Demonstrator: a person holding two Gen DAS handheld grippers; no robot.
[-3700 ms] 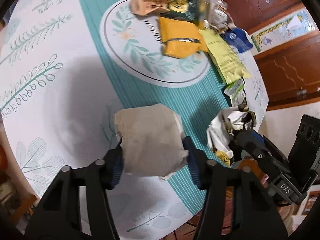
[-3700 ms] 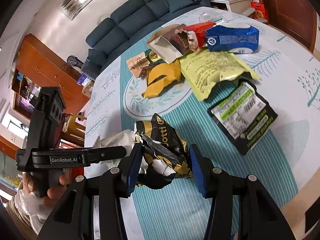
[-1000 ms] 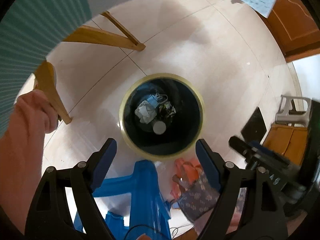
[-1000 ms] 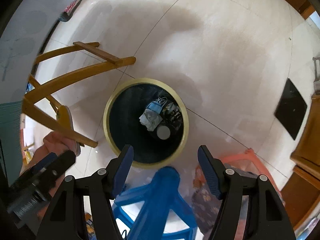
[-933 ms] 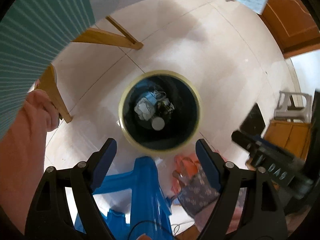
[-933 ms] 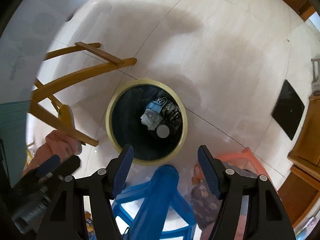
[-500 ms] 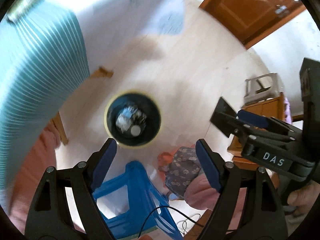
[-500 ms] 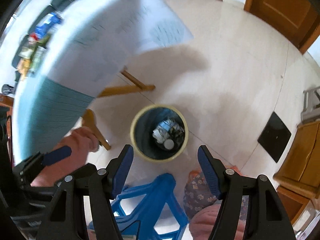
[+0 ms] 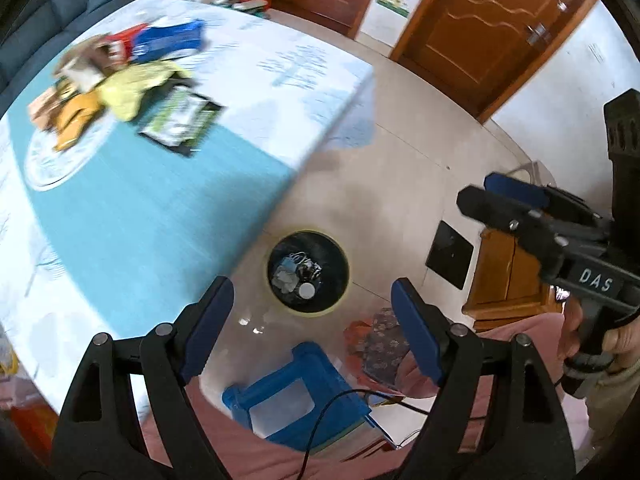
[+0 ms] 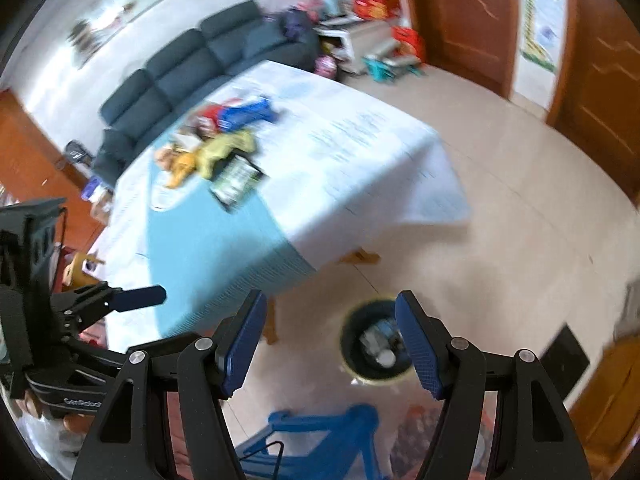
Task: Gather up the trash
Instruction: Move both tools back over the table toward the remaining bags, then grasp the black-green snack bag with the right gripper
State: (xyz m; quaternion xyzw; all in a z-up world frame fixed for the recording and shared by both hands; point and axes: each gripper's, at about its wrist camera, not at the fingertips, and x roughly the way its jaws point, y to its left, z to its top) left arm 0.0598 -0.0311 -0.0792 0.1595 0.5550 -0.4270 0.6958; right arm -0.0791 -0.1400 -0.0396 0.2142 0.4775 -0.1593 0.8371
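My left gripper is open and empty, high above the floor. The dark trash bin with a yellow rim stands below between its fingers, with crumpled trash inside. My right gripper is open and empty too; the bin shows by its right finger. On the table lie several wrappers: a yellow bag, a green-and-black packet, an orange wrapper and a blue pack. The right gripper appears at the right edge of the left wrist view.
A blue plastic stool stands on the tiled floor near the bin. A wooden cabinet and brown doors are at the right. A dark sofa is behind the table. The person's pink-clad legs are below.
Both grippers have risen and tilted up from over the bin. The bin looks smaller, and the table with its wrappers has come into both views. Both stay open and empty.
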